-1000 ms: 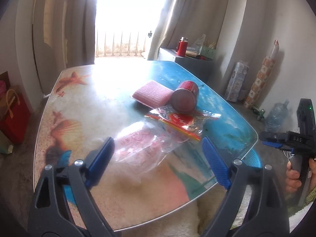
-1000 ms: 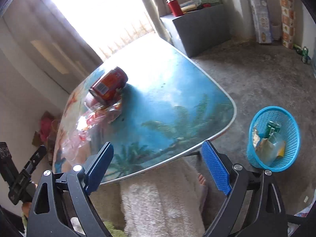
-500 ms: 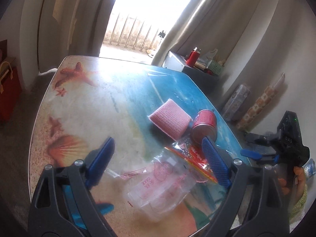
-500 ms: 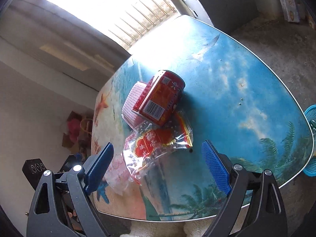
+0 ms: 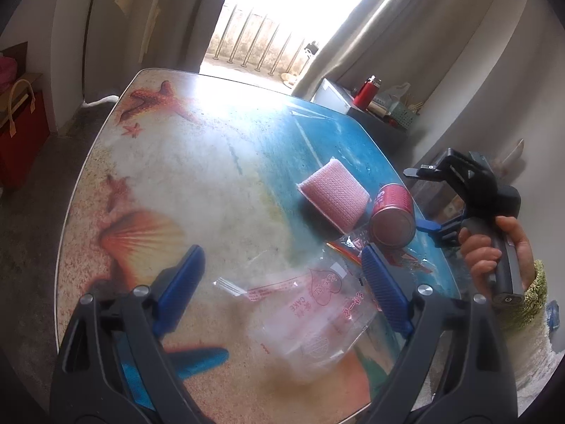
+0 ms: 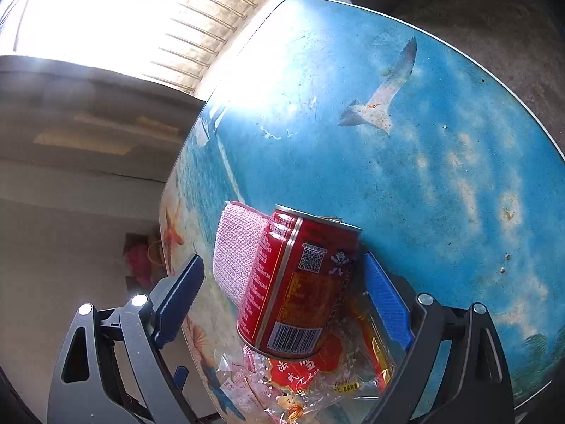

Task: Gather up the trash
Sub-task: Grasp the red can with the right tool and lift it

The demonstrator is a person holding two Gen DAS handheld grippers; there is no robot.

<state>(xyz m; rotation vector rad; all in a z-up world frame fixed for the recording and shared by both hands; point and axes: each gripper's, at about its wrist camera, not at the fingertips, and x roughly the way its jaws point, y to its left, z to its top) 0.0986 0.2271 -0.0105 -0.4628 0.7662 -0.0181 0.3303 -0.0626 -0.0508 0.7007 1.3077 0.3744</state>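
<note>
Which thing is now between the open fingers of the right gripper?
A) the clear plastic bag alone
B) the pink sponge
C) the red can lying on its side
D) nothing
C: in the right wrist view the red can lies on its side between the spread fingers of the right gripper, with the pink sponge behind it.

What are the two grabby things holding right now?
Nothing. The right hand-held gripper is open around the red can, and the left hand-held gripper is open over the clear bag.
</note>
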